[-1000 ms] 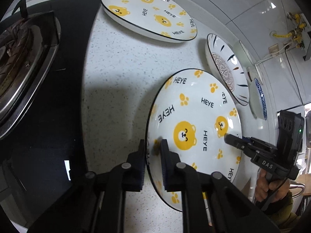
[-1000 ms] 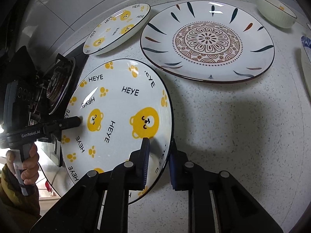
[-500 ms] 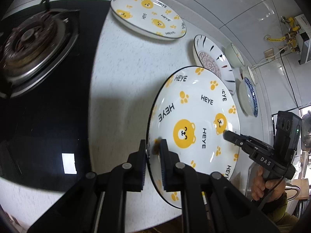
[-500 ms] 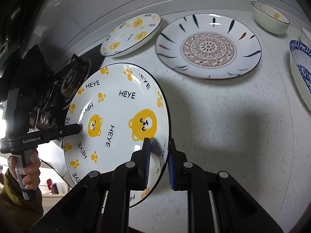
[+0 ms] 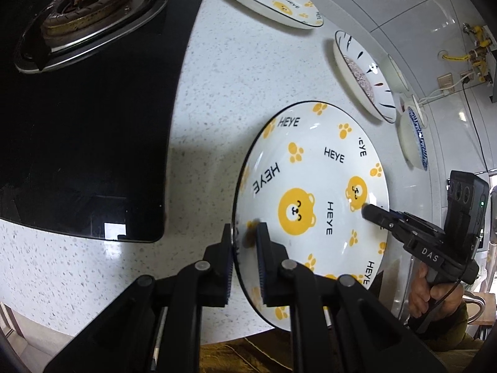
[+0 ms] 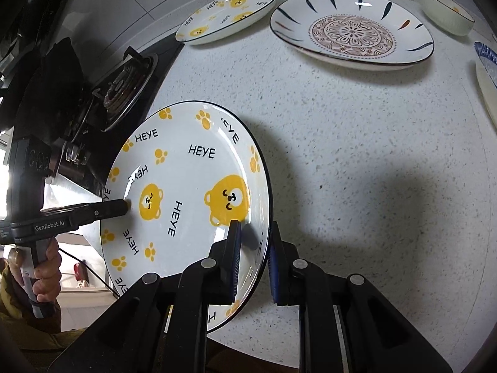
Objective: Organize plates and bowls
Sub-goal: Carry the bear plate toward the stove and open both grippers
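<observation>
Left gripper (image 5: 244, 245) clamped on bear plate (image 5: 310, 186) rim; right gripper (image 6: 254, 250) clamped on opposite rim: two-point hold steadies wide disc. Plate clear of worktop (image 6: 357, 143) near front edge; matching bear plate (image 6: 226, 15) at back edge, likely stacking target.

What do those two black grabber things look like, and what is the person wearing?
Both are black pistol-grip tools with two flat fingers lined with blue pads. The left gripper says "GenRobot.AI" in white; the right gripper says "DAS", has a boxy back with a tiny green light, and trails a thin black cable. The person's sleeve is olive-brown.
</observation>
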`<state>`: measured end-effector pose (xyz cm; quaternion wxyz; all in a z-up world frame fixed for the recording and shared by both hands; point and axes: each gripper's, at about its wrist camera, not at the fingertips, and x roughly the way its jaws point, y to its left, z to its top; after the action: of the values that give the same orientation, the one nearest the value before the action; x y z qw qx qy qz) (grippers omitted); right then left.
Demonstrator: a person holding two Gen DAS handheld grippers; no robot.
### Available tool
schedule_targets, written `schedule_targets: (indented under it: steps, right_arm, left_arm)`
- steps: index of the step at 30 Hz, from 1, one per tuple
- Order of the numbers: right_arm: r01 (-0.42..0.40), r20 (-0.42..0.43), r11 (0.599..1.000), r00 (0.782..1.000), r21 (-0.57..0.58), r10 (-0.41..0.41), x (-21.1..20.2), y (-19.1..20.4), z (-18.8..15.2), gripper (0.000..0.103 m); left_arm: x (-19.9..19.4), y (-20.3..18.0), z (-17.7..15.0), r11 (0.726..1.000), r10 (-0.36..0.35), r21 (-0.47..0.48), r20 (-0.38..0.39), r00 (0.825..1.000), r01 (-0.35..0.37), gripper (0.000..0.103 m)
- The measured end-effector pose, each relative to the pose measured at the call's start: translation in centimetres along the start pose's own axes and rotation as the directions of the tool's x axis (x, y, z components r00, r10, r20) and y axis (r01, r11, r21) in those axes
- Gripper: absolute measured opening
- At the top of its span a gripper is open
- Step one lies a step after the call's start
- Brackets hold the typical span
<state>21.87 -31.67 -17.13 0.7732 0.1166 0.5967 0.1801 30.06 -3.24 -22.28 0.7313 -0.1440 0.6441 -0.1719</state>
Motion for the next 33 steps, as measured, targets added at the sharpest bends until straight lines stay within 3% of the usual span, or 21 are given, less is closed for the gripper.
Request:
schedule_targets:
  steps: [7, 14, 22, 26, 28, 31, 33]
  right_arm:
    - [-0.001, -0.002, 1.000, 1.000, -0.015, 0.000, 0.4, 0.3, 0.1, 0.014]
    - [-0.010, 0.004, 1.000, 1.000, -0.016, 0.010, 0.3, 0.1, -0.1, 0.014]
    - [0.002, 0.045, 1.000, 0.999, 0.012, -0.003, -1.1, -1.3, 0.2, 0.016]
    - [0.012, 0.082, 0.999, 0.997, 0.032, -0.015, -2.4, -2.2, 0.6, 0.026]
    - [0.028, 0.118, 0.999, 0.992, 0.046, -0.033, -3.5, -2.8, 0.9, 0.029]
    - [0.033, 0.172, 0.996, 0.984, 0.084, -0.047, -5.3, -4.4, 1.5, 0.039]
    - [0.036, 0.218, 0.992, 0.974, 0.118, -0.061, -6.5, -5.9, 2.3, 0.051]
  left_arm:
    - [0.6, -0.4, 0.1, 0.998, 0.039, 0.039, 0.012, 0.999, -0.040, 0.015]
    - [0.5, 0.0, 0.3, 0.999, 0.033, 0.003, 0.027, 0.999, -0.033, 0.017]
    - [-0.8, 0.3, 0.3, 0.997, 0.080, 0.002, 0.067, 0.995, -0.080, 0.018]
    - [-2.5, -0.3, 0.3, 0.989, 0.139, 0.031, 0.127, 0.982, -0.144, 0.018]
    - [-4.0, -0.9, 0.6, 0.979, 0.187, 0.045, 0.188, 0.964, -0.198, 0.019]
    - [-5.8, -1.5, 1.4, 0.979, 0.182, 0.048, 0.238, 0.954, -0.199, 0.029]
    - [-6.7, -1.9, 2.2, 0.983, 0.164, 0.041, 0.254, 0.953, -0.180, 0.037]
